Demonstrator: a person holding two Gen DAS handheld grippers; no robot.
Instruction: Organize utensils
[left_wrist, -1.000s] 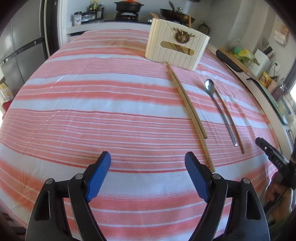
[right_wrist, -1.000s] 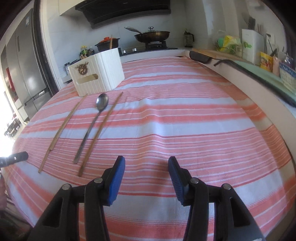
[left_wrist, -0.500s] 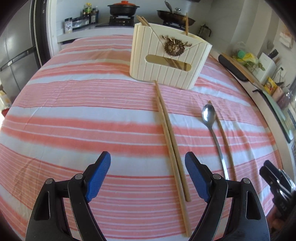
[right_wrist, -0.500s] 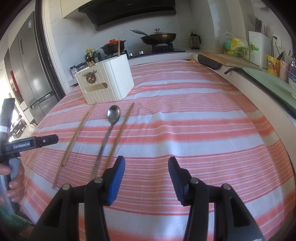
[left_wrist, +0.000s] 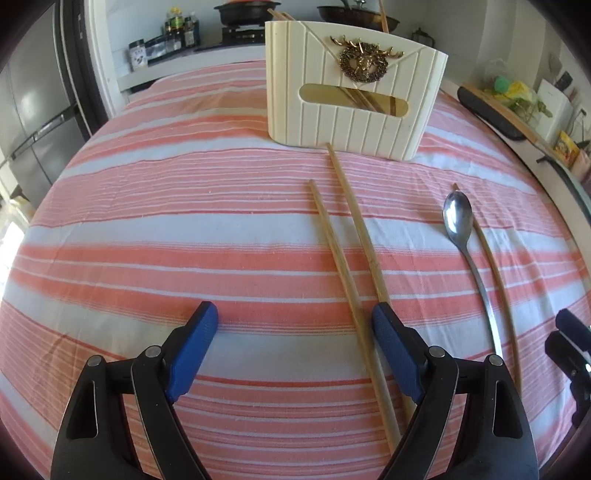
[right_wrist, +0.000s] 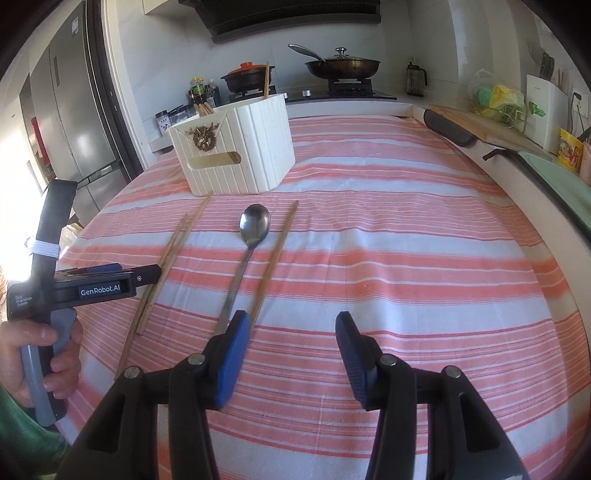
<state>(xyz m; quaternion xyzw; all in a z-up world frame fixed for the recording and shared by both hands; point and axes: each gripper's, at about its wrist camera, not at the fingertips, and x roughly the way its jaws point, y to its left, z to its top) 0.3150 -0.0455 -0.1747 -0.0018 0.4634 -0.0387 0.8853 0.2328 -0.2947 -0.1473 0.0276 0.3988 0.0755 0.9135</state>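
A cream ribbed utensil holder (left_wrist: 354, 96) with a brass stag badge stands on the striped cloth, with chopsticks in it; it also shows in the right wrist view (right_wrist: 236, 155). Two wooden chopsticks (left_wrist: 354, 254) lie in front of it, running under my open left gripper (left_wrist: 295, 328). A steel spoon (left_wrist: 461, 236) and a single chopstick (left_wrist: 495, 266) lie to their right. In the right wrist view the spoon (right_wrist: 247, 243) and single chopstick (right_wrist: 277, 251) lie ahead of my open, empty right gripper (right_wrist: 291, 332). The left gripper (right_wrist: 110, 280) hovers over the chopstick pair (right_wrist: 162, 266).
The table has a red and white striped cloth (right_wrist: 406, 258). A stove with a pan (right_wrist: 343, 66) and a pot (right_wrist: 247, 75) stands behind. A fridge (right_wrist: 77, 122) is at the left. A counter with a cutting board (right_wrist: 480, 129) runs along the right edge.
Both grippers have moved forward toward the holder. The chopstick pair now lies between and under my left gripper's fingers. The spoon handle now reaches my right gripper's left finger.
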